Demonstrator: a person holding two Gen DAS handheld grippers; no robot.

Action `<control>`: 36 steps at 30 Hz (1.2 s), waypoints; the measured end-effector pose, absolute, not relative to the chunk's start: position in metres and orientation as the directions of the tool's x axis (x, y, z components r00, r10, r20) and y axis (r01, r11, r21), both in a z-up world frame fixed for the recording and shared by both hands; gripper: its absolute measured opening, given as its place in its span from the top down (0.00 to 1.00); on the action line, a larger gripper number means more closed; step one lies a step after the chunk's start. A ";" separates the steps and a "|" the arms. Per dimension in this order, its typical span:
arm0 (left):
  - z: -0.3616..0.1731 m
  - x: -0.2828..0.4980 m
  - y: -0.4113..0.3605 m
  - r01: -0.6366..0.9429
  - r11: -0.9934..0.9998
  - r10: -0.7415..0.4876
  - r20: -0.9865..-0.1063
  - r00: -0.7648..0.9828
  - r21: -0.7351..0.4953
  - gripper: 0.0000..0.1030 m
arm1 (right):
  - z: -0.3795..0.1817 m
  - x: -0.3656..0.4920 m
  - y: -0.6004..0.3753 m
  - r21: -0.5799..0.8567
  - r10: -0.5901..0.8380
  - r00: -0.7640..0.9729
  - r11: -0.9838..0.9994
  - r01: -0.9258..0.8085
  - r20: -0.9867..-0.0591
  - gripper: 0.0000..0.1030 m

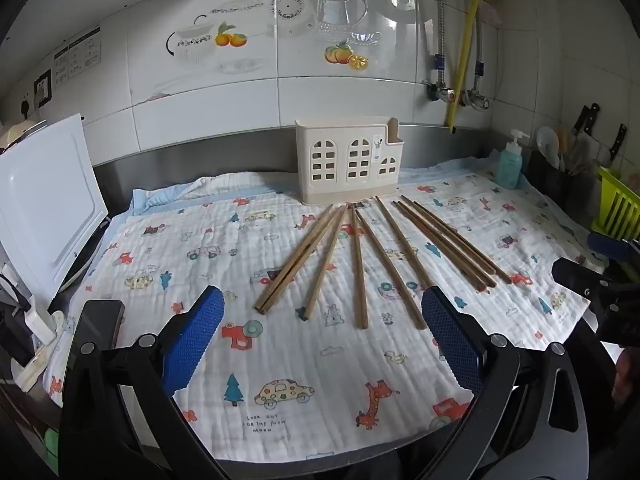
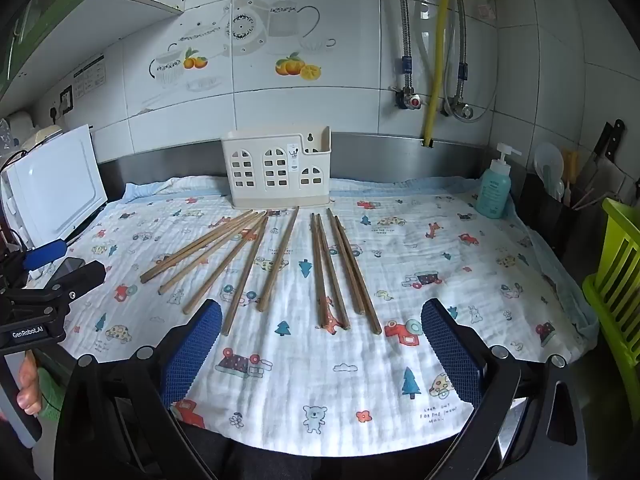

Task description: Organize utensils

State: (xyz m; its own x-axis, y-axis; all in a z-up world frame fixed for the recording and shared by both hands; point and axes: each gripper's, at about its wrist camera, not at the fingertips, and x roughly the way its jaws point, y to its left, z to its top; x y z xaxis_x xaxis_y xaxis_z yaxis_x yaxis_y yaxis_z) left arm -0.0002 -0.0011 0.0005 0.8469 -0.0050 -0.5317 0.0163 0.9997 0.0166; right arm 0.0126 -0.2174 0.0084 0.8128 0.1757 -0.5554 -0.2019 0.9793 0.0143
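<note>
Nearest us, our left claw (image 1: 322, 344) and right claw (image 2: 320, 348) both hang spread wide with nothing between the pads, above the printed cloth (image 2: 460, 248) covering the counter. Beyond them we count nine wooden chopsticks (image 2: 278, 260) fanned loose on the cloth. Farthest, one cream utensil holder (image 2: 278, 170) stands upright against the wall, just behind the chopstick tips.

Soft, even daylight fills both views; the tiled wall (image 1: 320, 80) shows pale window glare. Shadows on the cloth (image 2: 360, 380) are faint. Fisheye bending curves the edges, corners go black, and focus stays fairly sharp.
</note>
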 end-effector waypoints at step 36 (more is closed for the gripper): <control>0.003 0.001 0.002 0.005 1.000 -0.006 -0.529 0.849 -0.002 0.05 | 0.010 0.013 -0.213 0.003 0.173 0.813 0.978 -0.206 -0.557 0.06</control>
